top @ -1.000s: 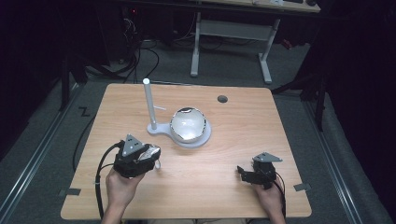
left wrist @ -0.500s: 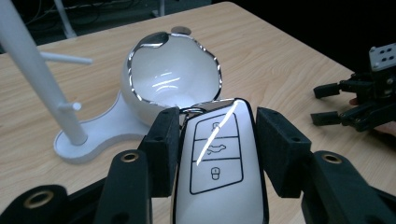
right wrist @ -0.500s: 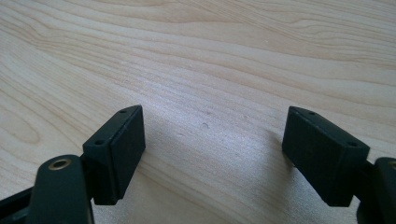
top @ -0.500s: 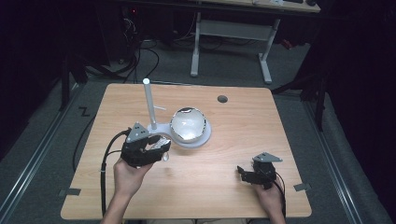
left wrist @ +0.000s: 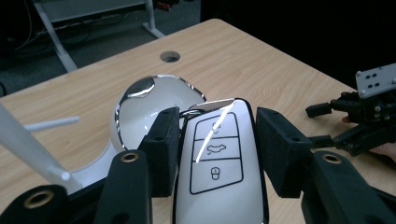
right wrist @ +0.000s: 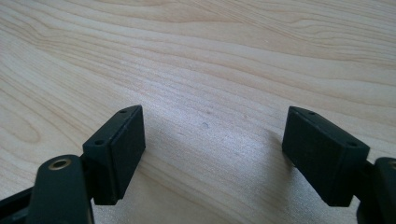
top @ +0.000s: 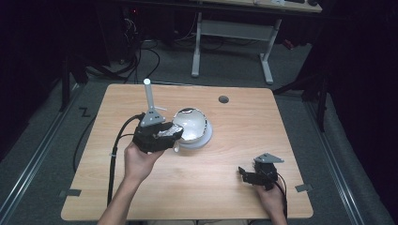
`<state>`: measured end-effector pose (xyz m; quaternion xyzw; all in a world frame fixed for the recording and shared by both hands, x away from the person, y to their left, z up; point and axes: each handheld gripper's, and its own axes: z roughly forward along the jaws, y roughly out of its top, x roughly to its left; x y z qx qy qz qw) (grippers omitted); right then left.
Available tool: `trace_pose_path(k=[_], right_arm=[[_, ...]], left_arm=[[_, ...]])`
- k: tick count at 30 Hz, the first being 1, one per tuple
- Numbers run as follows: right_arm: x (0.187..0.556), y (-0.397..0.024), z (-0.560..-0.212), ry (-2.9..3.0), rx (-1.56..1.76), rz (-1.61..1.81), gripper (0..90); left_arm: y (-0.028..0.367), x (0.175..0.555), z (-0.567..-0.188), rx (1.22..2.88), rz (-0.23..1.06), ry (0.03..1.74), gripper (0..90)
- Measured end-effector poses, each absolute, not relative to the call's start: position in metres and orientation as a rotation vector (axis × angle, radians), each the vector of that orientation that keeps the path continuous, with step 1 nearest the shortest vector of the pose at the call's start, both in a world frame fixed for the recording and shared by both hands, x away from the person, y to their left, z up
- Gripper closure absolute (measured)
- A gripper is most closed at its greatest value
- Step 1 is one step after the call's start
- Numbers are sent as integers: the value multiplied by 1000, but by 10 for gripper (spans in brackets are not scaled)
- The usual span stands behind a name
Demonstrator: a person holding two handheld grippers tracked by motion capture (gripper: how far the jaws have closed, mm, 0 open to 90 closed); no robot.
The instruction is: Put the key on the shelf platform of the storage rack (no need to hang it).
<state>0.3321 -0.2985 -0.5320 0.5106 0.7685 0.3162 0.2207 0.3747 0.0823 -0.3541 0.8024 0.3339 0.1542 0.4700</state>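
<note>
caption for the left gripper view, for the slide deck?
Left gripper shut on a white car key fob, held above the wooden table near a white bowl-shaped stand.

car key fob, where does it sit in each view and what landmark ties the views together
High view: the car key fob is left of centre, clamped in the left gripper beside the white bowl.
Left gripper view: it stands bottom centre between the two black jaws, buttons facing the camera.
Right gripper view: not in it; bare table between open jaws.
Shared landmark: the round hole in the table.
</note>
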Motion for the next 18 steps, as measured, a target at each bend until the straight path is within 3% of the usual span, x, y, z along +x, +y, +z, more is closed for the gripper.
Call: trace_pose_path(k=[18], right_arm=[[332, -299, -532, 2125, 1411, 874, 217]], left_arm=[[60, 409, -339, 1984, 397, 813, 518]])
